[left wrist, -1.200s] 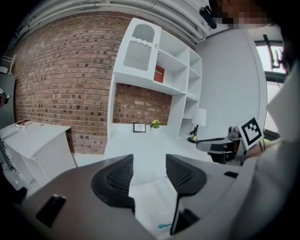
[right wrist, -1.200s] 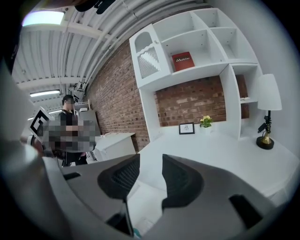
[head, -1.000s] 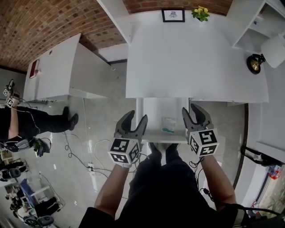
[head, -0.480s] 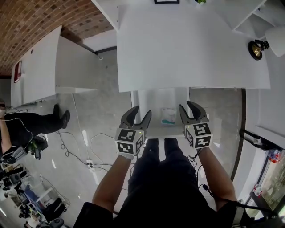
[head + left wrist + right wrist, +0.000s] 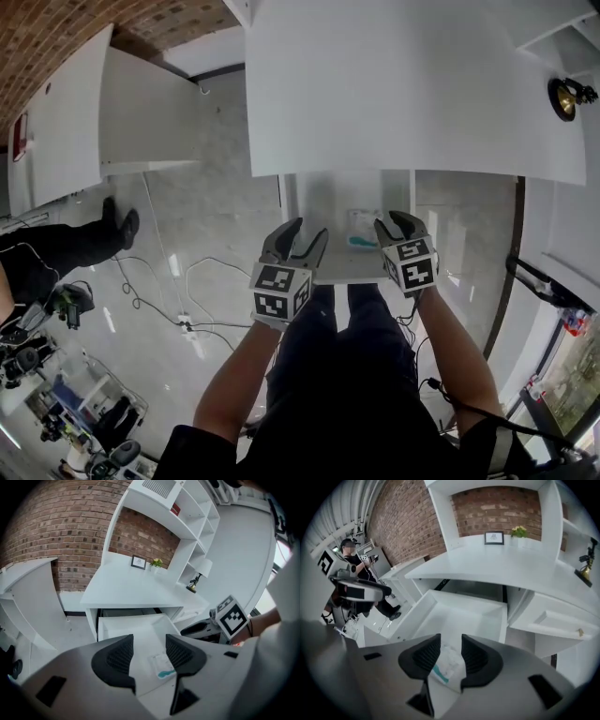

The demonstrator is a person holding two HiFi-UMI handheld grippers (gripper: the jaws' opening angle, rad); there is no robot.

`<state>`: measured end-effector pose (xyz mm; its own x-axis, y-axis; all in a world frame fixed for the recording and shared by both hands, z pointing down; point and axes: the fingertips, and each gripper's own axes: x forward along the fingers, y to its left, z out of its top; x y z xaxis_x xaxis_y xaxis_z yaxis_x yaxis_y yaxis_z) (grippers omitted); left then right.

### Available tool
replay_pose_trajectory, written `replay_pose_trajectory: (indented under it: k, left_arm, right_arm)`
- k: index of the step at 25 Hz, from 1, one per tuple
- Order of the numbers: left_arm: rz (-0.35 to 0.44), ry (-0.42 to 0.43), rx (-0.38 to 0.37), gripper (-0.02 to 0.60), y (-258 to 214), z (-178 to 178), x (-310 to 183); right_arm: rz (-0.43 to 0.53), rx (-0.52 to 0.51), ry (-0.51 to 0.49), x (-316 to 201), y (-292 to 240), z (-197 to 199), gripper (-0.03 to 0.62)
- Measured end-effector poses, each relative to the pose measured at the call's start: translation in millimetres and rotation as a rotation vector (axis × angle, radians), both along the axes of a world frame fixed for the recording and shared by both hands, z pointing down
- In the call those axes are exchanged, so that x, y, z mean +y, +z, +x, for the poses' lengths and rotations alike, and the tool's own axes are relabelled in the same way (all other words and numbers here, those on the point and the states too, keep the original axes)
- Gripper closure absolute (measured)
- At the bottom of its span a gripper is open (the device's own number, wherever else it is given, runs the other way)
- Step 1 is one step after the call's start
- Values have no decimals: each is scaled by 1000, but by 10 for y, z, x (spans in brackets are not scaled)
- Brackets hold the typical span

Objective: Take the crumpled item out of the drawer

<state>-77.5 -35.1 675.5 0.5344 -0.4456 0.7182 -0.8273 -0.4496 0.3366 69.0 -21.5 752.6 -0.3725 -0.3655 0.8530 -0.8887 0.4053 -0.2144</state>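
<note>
The white drawer (image 5: 328, 202) stands pulled out from under the desk. In it, near the front right, lies the crumpled item (image 5: 361, 231), a whitish packet with a teal stripe. My right gripper (image 5: 394, 221) hovers just above and right of it. In the right gripper view the packet (image 5: 446, 665) shows between the jaws, which are closing but not touching it. My left gripper (image 5: 306, 232) is open and empty over the drawer's front left; its own view shows the packet (image 5: 161, 665) below its jaws.
The white desk top (image 5: 403, 94) overhangs the drawer's back. A framed picture (image 5: 494, 537) and a small plant (image 5: 518, 531) stand at its far end. A second drawer front (image 5: 553, 618) is to the right. A white side cabinet (image 5: 103, 112), floor cables (image 5: 169, 291) and a person (image 5: 356, 555) are to the left.
Both grippers have moved forward over the open drawer. The right gripper now sits close to the packet. The head view has tilted further down.
</note>
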Motion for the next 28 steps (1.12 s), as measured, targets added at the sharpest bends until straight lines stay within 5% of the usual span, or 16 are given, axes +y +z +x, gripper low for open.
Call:
replay_pose_trajectory:
  k: [15,25,28]
  left_arm:
    - [-34,-37,10,368,243,-215,-108]
    - [-48,-83,48,368,354,-325,-176]
    - [-55,-81,56,370,361,-303,-170]
  right_arm:
    - [-249,131,-328,192,904,-318,459]
    - [-335,229,-469,284,1333,-332,465]
    - [-337,277,-523,302,1394,-299,515]
